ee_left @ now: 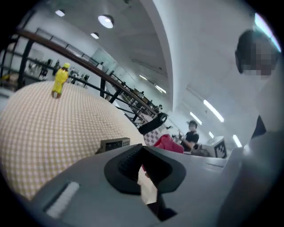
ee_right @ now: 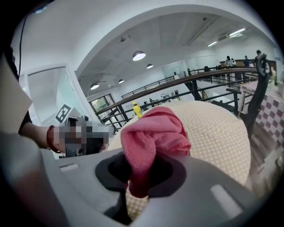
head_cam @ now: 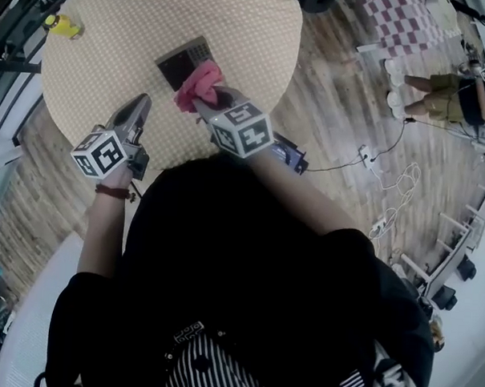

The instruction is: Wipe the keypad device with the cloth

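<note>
The keypad device (head_cam: 182, 59), a dark slab with a grey key block, lies on the round table (head_cam: 113, 31). A bunched pink cloth (head_cam: 201, 83) hangs over its near right corner, and my right gripper (head_cam: 202, 100) is shut on it. I cannot tell whether the cloth touches the device. In the right gripper view the pink cloth (ee_right: 153, 133) bulges out of the right gripper (ee_right: 137, 177). My left gripper (head_cam: 142, 102) hovers over the table to the device's near left, shut and holding nothing. From the left gripper (ee_left: 141, 166) I see the keypad device (ee_left: 114, 143) and pink cloth (ee_left: 168, 142).
A yellow toy figure (head_cam: 64, 26) stands at the table's far left edge. A checkered chair (head_cam: 402, 23) is beyond the table to the right. Cables and a power strip (head_cam: 380, 171) lie on the wood floor, near another person's legs (head_cam: 432, 89).
</note>
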`<state>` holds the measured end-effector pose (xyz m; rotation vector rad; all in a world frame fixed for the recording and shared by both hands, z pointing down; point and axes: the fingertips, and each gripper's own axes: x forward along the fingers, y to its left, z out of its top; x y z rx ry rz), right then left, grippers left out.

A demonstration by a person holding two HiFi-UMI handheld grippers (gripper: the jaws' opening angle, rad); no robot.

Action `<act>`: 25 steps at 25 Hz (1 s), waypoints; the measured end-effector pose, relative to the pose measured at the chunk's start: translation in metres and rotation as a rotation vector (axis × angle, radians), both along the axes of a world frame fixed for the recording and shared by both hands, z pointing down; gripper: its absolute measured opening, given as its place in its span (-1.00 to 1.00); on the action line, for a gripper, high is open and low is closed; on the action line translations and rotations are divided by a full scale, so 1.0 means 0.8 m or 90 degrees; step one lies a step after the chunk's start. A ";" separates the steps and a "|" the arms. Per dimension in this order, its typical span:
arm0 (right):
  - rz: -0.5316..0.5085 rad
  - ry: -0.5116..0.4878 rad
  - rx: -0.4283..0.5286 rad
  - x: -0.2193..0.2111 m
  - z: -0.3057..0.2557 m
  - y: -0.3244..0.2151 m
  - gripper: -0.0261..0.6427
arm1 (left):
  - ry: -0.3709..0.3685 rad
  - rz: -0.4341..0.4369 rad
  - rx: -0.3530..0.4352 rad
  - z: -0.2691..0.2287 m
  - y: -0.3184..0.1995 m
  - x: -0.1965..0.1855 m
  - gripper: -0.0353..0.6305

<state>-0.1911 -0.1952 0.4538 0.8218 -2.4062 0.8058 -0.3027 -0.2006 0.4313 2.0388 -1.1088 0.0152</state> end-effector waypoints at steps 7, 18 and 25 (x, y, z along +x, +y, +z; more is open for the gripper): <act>-0.009 -0.031 0.044 -0.042 -0.065 0.039 -0.70 | 0.019 -0.022 0.066 -0.063 0.045 -0.016 -0.89; -0.009 -0.034 0.121 -0.056 -0.103 0.065 -0.71 | -0.145 0.052 0.226 -0.110 0.071 0.011 -0.89; -0.027 -0.015 0.126 -0.070 -0.100 0.080 -0.71 | -0.127 0.045 0.219 -0.102 0.088 0.001 -0.89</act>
